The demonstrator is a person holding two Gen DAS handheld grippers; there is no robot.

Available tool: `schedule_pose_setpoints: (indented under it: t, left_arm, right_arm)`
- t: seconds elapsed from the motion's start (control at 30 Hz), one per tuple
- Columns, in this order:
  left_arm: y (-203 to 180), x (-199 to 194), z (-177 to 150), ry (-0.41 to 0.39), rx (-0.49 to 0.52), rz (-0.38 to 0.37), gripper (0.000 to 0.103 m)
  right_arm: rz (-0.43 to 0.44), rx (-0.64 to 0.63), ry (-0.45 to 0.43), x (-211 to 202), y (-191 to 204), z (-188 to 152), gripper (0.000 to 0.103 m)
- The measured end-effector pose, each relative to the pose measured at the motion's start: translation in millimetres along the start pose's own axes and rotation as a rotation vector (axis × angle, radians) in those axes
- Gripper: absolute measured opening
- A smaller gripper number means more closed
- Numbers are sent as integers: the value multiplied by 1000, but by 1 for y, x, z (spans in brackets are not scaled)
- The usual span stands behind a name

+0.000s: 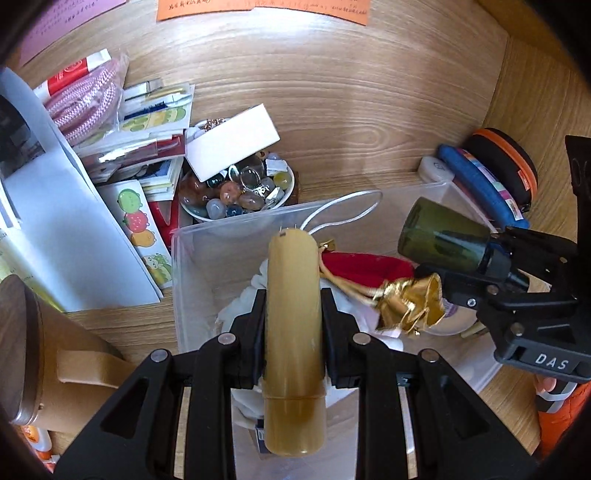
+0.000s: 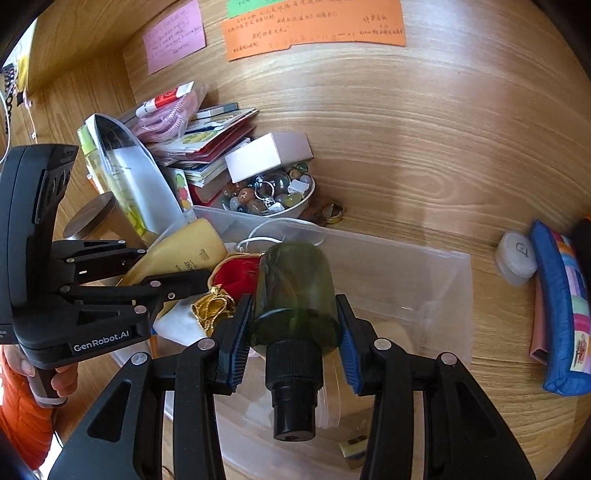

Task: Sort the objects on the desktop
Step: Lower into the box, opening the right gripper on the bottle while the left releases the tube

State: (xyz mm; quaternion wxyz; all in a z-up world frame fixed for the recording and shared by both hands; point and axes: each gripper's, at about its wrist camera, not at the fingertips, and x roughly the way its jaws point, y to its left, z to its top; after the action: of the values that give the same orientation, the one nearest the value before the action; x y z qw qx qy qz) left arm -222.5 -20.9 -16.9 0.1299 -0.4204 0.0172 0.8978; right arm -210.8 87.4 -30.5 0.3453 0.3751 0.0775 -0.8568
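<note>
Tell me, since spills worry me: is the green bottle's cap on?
On. The green bottle, gripped by the right gripper, has its black screw cap fitted on its neck.

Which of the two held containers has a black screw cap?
The dark green translucent bottle in the right tongs; the yellow cylindrical tube in the left tongs shows none.

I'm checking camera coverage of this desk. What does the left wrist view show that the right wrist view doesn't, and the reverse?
Only the left wrist view shows the orange-trimmed black case by the right wall. Only the right wrist view shows the green note on the back wall.

Both show the clear bin, the yellow tube in the left gripper, the dark green bottle in the right gripper, the bowl of stones and the gold pouch.
</note>
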Motion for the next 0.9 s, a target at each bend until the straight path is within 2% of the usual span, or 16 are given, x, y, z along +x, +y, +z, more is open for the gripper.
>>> schedule_pose_setpoints:
  t: [0.2,0.3,0.63,0.7,0.77,0.8,0.9]
  left_arm:
    - [1,0,-3,-5,25,0,26]
    - [-1,0,-6,-8,38,26,35]
    - [-7,-3,-7,-22,67,71,46]
    - [-8,-4,-7,-25,71,72,53]
    - [-9,-6,-8,-37,77,76,64]
    - [-10,-8,-8,-45,80,86,74]
    - [-8,-12,-7,-62,70,81,79]
  right_arm:
    - [-30,17,-3,3,-5,-1,39]
    - [-37,29,-3,4,-8,-2,39]
    - [-57,30,-10,4,-7,-4,40]
    - [-65,30,-13,3,-8,-4,48]
    - [-61,46,-25,-1,-11,-4,50]
    - [-56,51,-32,-3,-12,-3,51]
    - [-53,59,-52,-9,-14,-2,55]
